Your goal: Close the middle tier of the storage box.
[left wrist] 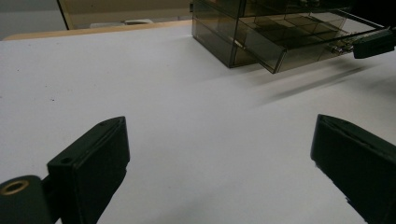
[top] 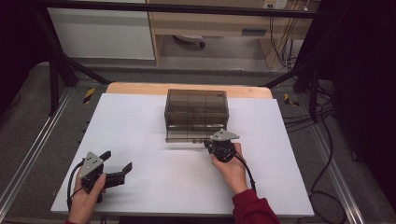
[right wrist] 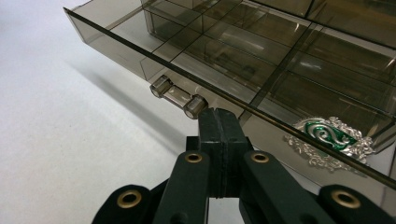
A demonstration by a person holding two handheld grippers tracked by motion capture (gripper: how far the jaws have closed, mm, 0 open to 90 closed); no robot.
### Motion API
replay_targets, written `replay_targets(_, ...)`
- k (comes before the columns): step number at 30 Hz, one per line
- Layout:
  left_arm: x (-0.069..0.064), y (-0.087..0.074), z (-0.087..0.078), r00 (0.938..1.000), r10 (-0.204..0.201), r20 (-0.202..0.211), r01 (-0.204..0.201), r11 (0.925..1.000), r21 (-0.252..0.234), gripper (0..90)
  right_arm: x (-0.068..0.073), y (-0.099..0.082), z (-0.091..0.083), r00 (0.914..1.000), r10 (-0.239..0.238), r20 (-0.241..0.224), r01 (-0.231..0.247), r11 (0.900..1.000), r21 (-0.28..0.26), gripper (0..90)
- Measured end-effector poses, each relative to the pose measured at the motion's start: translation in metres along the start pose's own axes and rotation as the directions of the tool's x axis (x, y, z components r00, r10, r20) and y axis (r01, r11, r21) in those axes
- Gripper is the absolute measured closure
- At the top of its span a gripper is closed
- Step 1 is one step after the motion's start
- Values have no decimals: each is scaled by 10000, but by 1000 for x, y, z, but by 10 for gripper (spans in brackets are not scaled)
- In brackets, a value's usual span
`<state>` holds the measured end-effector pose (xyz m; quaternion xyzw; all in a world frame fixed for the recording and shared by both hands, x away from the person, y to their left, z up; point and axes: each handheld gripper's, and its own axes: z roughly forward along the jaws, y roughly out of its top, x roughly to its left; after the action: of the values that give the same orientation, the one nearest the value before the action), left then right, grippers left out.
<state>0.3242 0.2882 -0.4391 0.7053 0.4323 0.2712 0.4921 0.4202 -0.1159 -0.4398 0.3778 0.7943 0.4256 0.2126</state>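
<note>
Your right gripper (right wrist: 219, 116) has its jaws pressed together, holding nothing, tip just beside the handle (right wrist: 178, 96) of the half-open drawer (right wrist: 261, 56) mid-table. It probably pushes the drawer. Your left gripper (top: 116, 166) rests wide open, empty.

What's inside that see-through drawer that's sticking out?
The open drawer is split into little compartments. One near the front holds a green and silver badge. The others look empty, but the part inside the smoky box is too dark to tell.
</note>
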Motion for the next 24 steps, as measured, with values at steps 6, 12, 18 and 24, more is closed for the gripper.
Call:
replay_targets(6, 0, 0, 0, 10000, -6, 23, 6, 10000, 35, 49, 0, 1, 1, 10000, -19, 27, 19, 10000, 34, 900)
replay_targets(12, 0, 0, 1, 10000, -34, 8, 34, 10000, 45, 49, -1, 3, 2, 10000, -24, 5, 24, 10000, 33, 900)
replay_targets(18, 0, 0, 0, 10000, -39, -15, 39, 10000, 56, 49, -1, 3, 3, 10000, 15, 25, -15, 10000, 38, 900)
replay_targets(24, 0, 0, 0, 10000, -54, -49, 54, 10000, 50, 47, -2, 3, 4, 10000, 62, 34, -62, 10000, 15, 900)
